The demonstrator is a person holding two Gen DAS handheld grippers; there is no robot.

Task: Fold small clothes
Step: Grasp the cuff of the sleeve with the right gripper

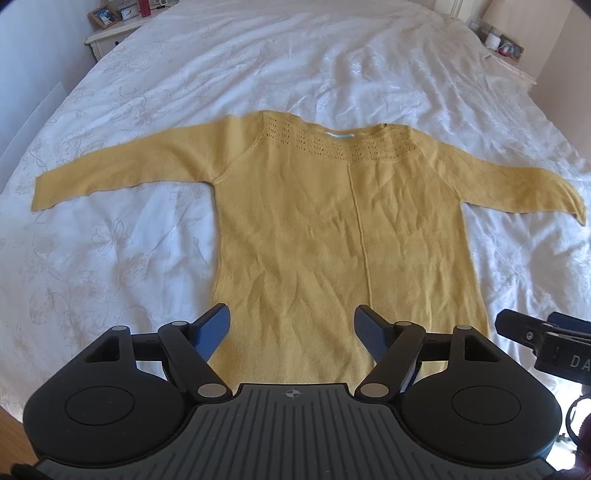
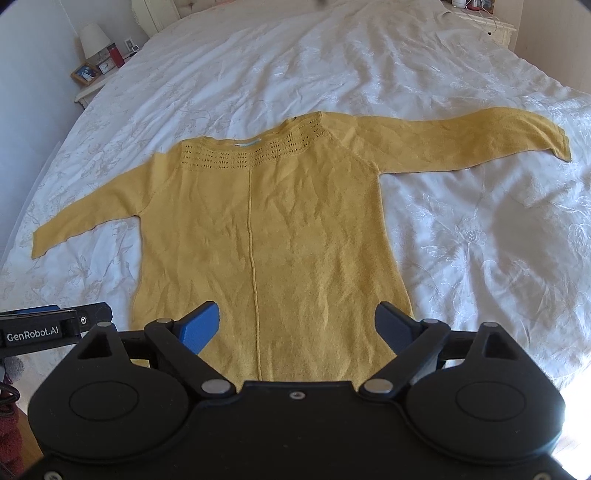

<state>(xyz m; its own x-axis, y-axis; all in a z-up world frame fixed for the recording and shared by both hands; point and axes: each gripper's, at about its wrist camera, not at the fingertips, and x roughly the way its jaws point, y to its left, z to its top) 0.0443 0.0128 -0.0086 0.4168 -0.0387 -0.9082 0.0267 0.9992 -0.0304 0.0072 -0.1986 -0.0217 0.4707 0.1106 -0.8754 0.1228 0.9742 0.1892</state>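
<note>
A mustard-yellow knitted sweater (image 1: 332,229) lies flat on the white bedspread (image 1: 110,258), neckline away from me, both sleeves spread out to the sides. It also shows in the right wrist view (image 2: 266,229). My left gripper (image 1: 291,317) is open and empty, hovering over the sweater's lower hem, left of its centre seam. My right gripper (image 2: 297,314) is open and empty over the hem's right part. The right gripper's body shows at the right edge of the left wrist view (image 1: 546,339); the left one shows at the left edge of the right wrist view (image 2: 55,325).
A bedside table (image 1: 110,33) with a photo frame and a red bottle stands at the far left. Another table (image 1: 506,51) with a lamp stands at the far right. Wooden floor (image 1: 14,435) shows by the bed's near edge.
</note>
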